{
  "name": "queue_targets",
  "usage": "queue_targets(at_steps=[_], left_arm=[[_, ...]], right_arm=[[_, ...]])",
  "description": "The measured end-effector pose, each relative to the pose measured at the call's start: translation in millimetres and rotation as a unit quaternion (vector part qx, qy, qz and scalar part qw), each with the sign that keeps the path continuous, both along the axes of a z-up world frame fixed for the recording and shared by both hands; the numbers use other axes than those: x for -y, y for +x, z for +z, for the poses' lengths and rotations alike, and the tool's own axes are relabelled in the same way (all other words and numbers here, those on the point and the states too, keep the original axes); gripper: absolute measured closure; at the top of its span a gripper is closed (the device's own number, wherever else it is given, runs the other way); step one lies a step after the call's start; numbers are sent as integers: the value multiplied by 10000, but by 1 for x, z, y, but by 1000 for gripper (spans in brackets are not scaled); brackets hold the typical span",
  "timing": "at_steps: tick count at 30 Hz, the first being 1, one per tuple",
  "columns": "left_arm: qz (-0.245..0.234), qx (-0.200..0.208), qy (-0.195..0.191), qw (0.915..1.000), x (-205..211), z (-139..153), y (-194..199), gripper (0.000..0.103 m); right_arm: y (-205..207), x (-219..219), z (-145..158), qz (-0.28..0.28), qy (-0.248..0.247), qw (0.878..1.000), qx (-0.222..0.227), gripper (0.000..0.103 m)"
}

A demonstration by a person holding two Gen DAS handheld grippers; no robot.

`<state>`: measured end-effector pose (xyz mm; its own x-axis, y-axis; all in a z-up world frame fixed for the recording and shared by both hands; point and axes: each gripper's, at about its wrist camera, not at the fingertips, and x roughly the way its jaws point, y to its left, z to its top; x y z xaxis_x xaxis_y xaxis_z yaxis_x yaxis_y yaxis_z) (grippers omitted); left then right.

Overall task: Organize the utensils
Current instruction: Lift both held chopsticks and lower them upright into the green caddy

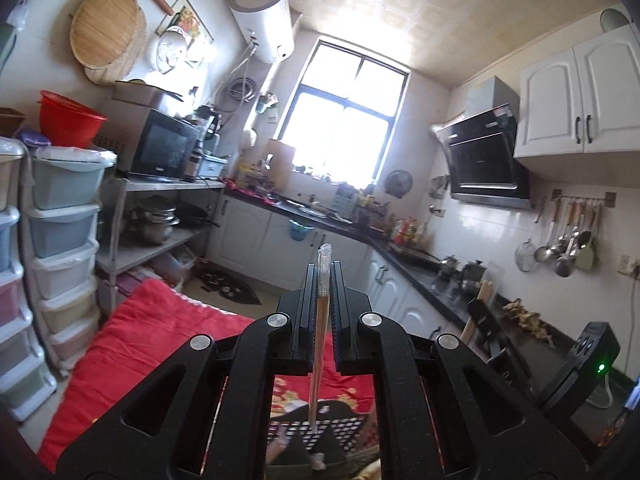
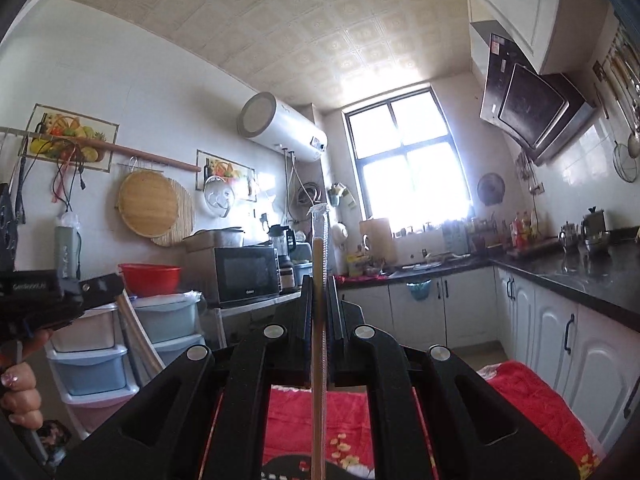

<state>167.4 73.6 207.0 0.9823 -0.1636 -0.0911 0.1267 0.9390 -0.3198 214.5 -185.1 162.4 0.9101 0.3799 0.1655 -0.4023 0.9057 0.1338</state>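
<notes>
Left hand-held gripper (image 1: 324, 276) clamps wrapped chopsticks (image 1: 322, 320) pointing upright.

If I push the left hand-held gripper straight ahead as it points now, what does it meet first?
Probably nothing close: past the left hand-held gripper and its wrapped chopsticks is open floor, then the white cabinets. Depth unclear.

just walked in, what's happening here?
A person in a kitchen holds a handheld gripper in each hand. The left gripper is shut on a wrapped pair of chopsticks; the right gripper is shut on another wrapped pair. Both point about level into the room, above a red cloth, towards the window. Neither pair has been put away yet.
</notes>
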Motion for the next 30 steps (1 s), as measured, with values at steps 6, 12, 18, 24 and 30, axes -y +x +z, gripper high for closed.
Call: queue_targets(at_steps=[6,12,18,24,30], left_arm=[[254,-101,200,9994,-1,-17,7,100],[326,-171,319,9988,1,-33,10,100],[256,-322,359,9985,7,-45,15,100],[155,-479,346,9981,11,-59,21,100],[40,-651,374,9972,17,-72,27,100]], right_arm=[[26,-14,-16,-208,-136,9997,-58,97],[42,-20,-42,-557,-207,9980,-221,97],[53,-19,-65,-820,-240,9956,-397,97],[57,-18,-79,-868,-221,9944,-563,97],[56,-17,-87,-670,-249,9944,-783,97]])
